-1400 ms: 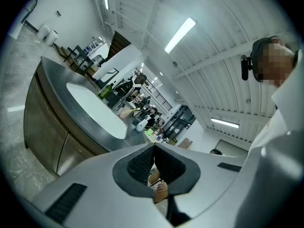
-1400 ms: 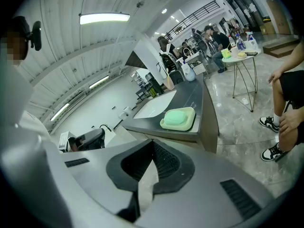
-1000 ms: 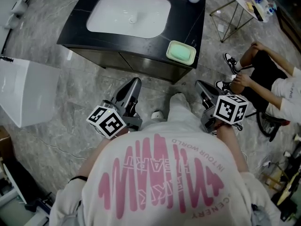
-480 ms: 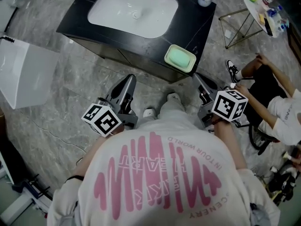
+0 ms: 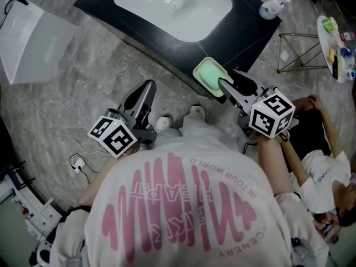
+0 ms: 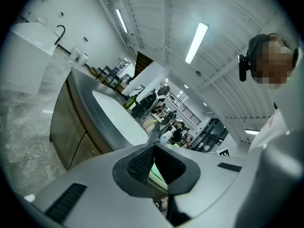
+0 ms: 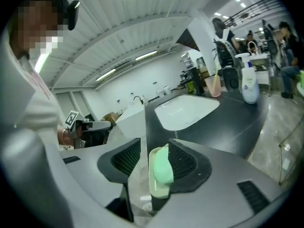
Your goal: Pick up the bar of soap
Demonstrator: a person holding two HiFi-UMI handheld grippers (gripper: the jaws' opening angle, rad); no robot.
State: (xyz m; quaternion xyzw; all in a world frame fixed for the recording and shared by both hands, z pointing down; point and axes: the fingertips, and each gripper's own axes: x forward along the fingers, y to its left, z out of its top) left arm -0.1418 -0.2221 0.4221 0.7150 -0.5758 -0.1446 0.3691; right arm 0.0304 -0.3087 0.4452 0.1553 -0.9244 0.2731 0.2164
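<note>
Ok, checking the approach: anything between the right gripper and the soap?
Nothing: in the right gripper view the right gripper's jaws, just opening, show the soap in its dish in their gap, ungripped.

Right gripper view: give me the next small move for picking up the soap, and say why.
Probably ease the right gripper forward and down so its jaws straddle the green soap, then close. Its jaws have just been opening and stand apart. The soap lies in its dish at the counter's corner, in line with the gap, and does not look gripped yet.
</note>
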